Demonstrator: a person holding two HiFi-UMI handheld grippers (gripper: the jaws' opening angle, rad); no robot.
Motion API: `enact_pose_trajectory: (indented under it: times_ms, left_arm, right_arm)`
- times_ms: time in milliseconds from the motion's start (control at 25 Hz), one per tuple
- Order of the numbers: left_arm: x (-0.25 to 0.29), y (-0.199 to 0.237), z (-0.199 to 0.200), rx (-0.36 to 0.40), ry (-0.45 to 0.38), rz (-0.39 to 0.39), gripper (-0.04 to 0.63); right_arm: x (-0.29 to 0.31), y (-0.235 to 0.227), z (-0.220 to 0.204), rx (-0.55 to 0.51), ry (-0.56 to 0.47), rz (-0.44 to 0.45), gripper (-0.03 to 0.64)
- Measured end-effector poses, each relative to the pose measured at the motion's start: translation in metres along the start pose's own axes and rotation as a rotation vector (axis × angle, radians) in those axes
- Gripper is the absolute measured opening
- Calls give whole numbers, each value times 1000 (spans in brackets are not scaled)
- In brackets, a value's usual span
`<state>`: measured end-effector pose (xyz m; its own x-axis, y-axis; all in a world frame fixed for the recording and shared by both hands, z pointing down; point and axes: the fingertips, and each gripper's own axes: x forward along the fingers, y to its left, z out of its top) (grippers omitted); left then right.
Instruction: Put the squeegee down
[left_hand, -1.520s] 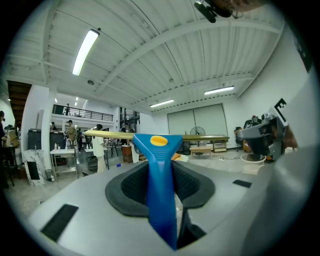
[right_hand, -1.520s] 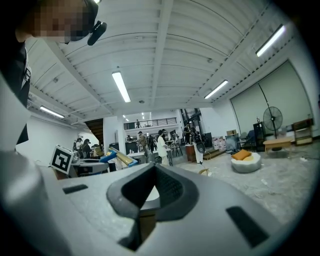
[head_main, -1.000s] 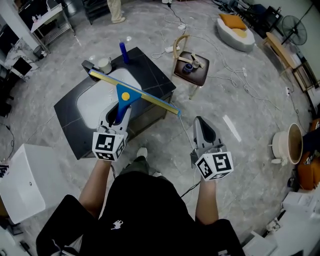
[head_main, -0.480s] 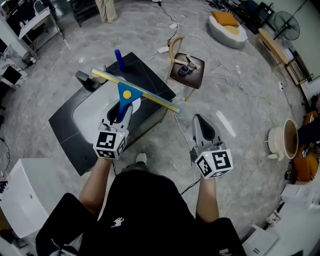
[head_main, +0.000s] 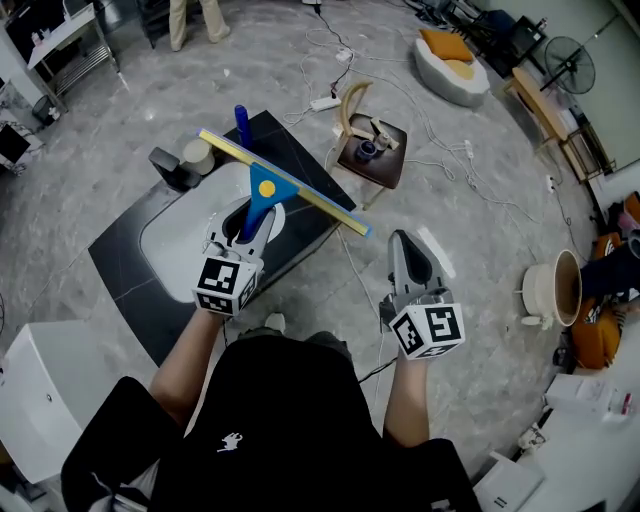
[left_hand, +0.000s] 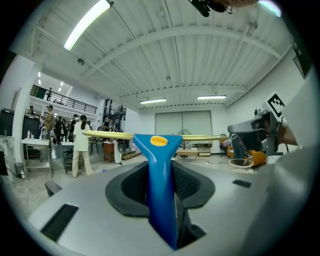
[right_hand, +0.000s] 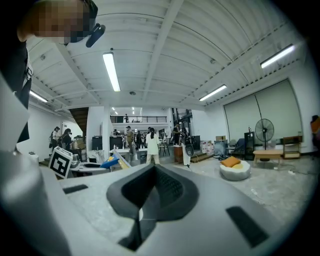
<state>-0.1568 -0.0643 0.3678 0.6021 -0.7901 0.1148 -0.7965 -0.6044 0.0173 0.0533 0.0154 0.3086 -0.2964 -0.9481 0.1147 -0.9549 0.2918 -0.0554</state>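
— Head view, left edge first. What is on record?
— A white box (head_main: 40, 395) on the floor (head_main: 70, 190) at eight o'clock of the frame. Beside it, toward centre, is a dark counter (head_main: 125, 285) with a white basin (head_main: 175, 235) sunk in it. At the counter's twelve o'clock end stand a dark object (head_main: 168, 166), a pale cup (head_main: 197, 155) and a blue bottle (head_main: 241, 118).
— The left claw?
— The left claw (head_main: 252, 212) is over the basin, pointing to one o'clock, clenched on the squeegee (head_main: 264, 188). Left gripper view confirms it. Both pads (left_hand: 127, 187) press the blue handle (left_hand: 161, 200), which runs straight up between them, with the yellow blade (left_hand: 110, 135) crosswise at its top.
— Where is the squeegee, then?
— In that claw, not set down. Its blade runs from ten o'clock to four o'clock, over the basin's far rim and out past the counter's right edge. Whether it touches the counter, no view settles.
— Further right?
— A wooden chair (head_main: 368, 150) with small items on its seat, at two o'clock of the blade and apart from it.
— And the right claw?
— The right claw (head_main: 405, 245) is over the floor at three o'clock of the counter, pointing to twelve. Right gripper view shows its jaws closed together with nothing between them. A tan bucket (head_main: 558, 290) stands at three o'clock of it, well apart.
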Motion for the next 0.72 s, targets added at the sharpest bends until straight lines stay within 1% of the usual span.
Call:
enact_pose_trajectory:
  times_ms: [240, 400, 560, 720]
  left_arm:
    - [10, 14, -5, -7, 11, -9, 127]
    - [18, 16, -8, 0, 27, -19, 127]
    - [32, 16, -8, 11, 31, -23, 127]
    - [49, 22, -15, 9, 48, -5, 127]
  right_arm:
    - [25, 3, 3, 0, 10, 10, 2]
    - [39, -2, -1, 9, 29, 14, 2]
    - [52, -14, -3, 15, 37, 24, 2]
    - [72, -26, -6, 17, 40, 47, 2]
